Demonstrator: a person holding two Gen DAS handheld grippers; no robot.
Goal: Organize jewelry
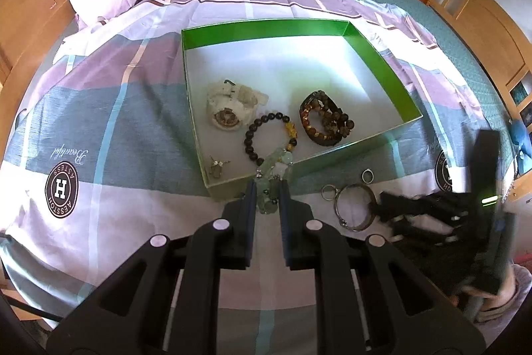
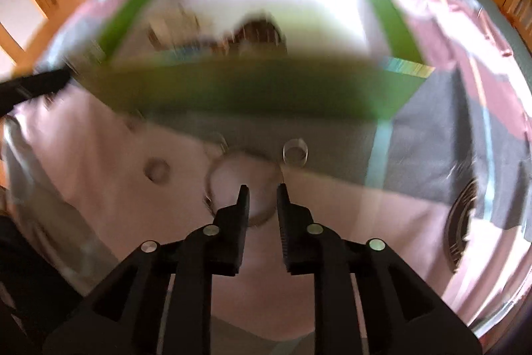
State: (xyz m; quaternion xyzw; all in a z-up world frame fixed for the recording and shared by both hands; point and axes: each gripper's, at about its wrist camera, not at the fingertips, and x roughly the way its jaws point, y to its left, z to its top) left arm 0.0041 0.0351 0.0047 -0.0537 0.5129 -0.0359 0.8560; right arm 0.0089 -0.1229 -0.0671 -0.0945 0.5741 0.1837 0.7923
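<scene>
Left tongs (image 1: 267, 188) grip the pale green bead bracelet (image 1: 274, 170) over the green box's (image 1: 375, 62) near wall. Right tongs (image 2: 262, 188), slightly parted and empty, hang above the silver bangle (image 1: 355, 205) on the bed. Next, I judge: release inside, pinch the bangle.

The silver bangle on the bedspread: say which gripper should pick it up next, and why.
Right. The right gripper hangs, empty, directly over the silver bangle, while the left gripper is shut on a pale green bead bracelet at the green box.
</scene>
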